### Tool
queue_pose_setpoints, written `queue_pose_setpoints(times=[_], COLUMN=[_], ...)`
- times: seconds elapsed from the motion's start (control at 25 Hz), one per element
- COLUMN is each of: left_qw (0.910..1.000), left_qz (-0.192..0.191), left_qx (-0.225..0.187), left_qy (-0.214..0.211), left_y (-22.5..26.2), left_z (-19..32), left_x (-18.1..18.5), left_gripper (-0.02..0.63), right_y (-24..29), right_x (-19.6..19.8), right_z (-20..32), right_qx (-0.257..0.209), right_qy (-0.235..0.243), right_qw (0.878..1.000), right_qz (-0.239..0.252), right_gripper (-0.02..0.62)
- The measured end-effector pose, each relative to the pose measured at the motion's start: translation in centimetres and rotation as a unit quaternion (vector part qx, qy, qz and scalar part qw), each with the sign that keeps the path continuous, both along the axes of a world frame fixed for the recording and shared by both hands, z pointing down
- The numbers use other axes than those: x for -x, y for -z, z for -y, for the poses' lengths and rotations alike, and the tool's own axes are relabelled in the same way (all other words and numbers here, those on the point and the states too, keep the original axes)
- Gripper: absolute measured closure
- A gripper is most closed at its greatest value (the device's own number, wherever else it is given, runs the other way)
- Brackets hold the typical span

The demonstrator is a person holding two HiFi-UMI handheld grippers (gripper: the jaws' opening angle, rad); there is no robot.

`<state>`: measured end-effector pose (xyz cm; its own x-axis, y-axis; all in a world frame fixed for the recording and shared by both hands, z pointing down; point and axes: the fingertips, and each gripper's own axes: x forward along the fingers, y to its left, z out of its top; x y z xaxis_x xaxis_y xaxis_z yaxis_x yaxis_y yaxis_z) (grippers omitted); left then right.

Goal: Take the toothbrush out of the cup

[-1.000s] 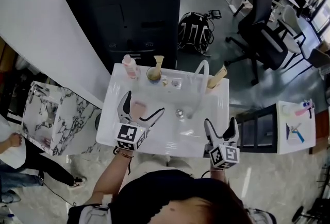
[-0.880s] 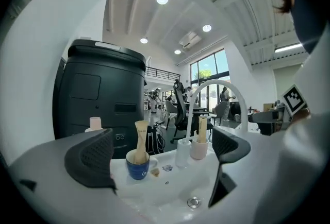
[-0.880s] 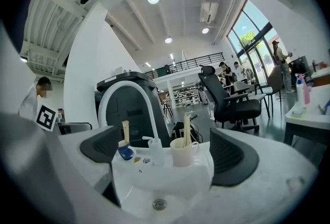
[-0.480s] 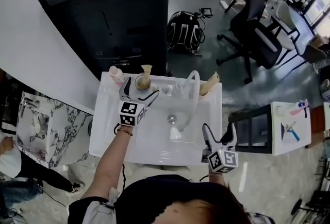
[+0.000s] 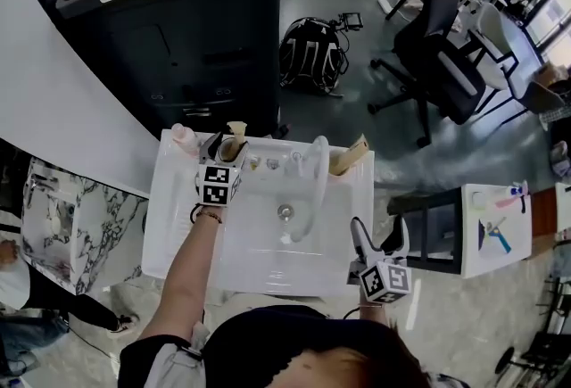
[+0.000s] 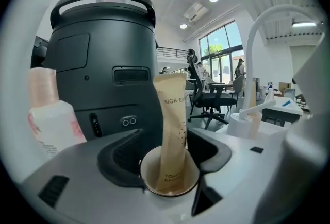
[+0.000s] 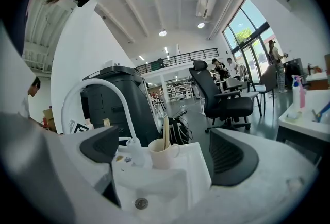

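As the left gripper's [image 5: 221,145] jaws closed without yet pinching, the wrapped toothbrush [image 6: 172,125] stood upright between them in its cup [image 6: 153,181] at the sink's [image 5: 178,230] far left; the right gripper [image 5: 376,235] gaped empty, near right.

Office: swivel chair [image 5: 443,52], large black copier [image 5: 169,20]

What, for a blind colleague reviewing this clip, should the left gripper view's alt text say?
The left gripper is closing its jaws around a beige cup holding a tan toothbrush packet. A pink-capped bottle stands left, a black machine behind, and a white faucet arches at right.
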<state>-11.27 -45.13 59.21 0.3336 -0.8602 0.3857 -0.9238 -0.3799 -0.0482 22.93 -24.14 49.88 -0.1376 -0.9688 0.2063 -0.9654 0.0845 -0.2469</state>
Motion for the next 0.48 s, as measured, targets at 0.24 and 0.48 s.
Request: queue_pose_setpoints(times=[0.24, 0.48], left_qw=[0.9999, 0.9999], left_qz=[0.012, 0.004], left_qx=[0.007, 0.003], left_qy=[0.009, 0.015], left_y=[-0.77, -0.28], left_z=[0.45, 0.3], left_x=[0.69, 1.05], left_gripper=[0.475, 0.571], right_y=[-0.34, -0.43], right_x=[-0.07, 0.17], right_z=[0.59, 1.09], right_qx=[0.004, 0.004], right_qy=[0.002, 0.014], right_qw=[1.0, 1.0], right_qz=[0.006, 0.007], right_gripper=[0.051, 0.052])
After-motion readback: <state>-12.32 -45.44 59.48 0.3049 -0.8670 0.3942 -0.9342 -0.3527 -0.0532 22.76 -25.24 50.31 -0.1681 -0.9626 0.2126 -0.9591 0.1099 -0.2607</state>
